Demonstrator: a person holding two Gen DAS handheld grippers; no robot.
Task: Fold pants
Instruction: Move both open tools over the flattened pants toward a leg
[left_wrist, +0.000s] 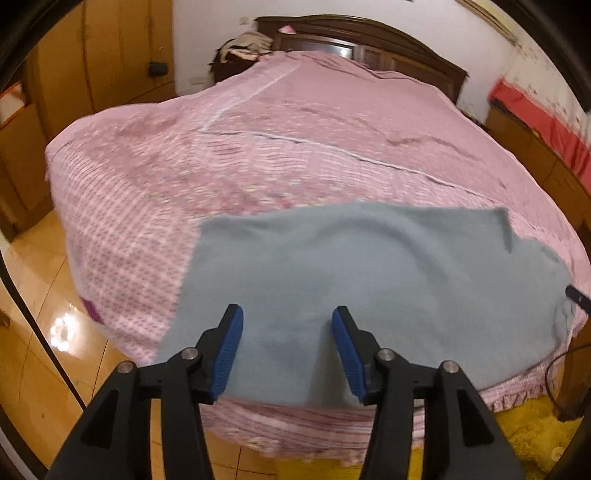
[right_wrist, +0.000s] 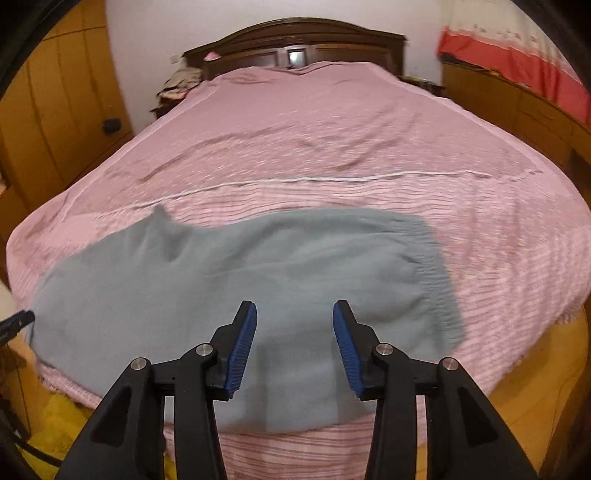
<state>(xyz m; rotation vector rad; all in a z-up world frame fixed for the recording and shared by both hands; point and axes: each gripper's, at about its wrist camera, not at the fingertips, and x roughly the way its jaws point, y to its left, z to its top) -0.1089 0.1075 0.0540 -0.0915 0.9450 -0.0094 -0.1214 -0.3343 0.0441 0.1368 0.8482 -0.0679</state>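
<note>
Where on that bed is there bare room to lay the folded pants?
Free: the wide pink bedspread between the grey pants and the dark headboard. Crowded: the near edge, which the pants cover, with both open tools, left and right, above them.

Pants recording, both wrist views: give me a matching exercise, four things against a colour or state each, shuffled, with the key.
Things
1. pants
2. bedspread
3. headboard
4. left gripper

Colour or state
A. dark brown wood
B. open, holding nothing
C. grey-blue, spread flat near the foot of the bed
D. pink, patterned, wrinkled

Pairs: 1-C, 2-D, 3-A, 4-B

The right gripper is also open above the pants.
</note>
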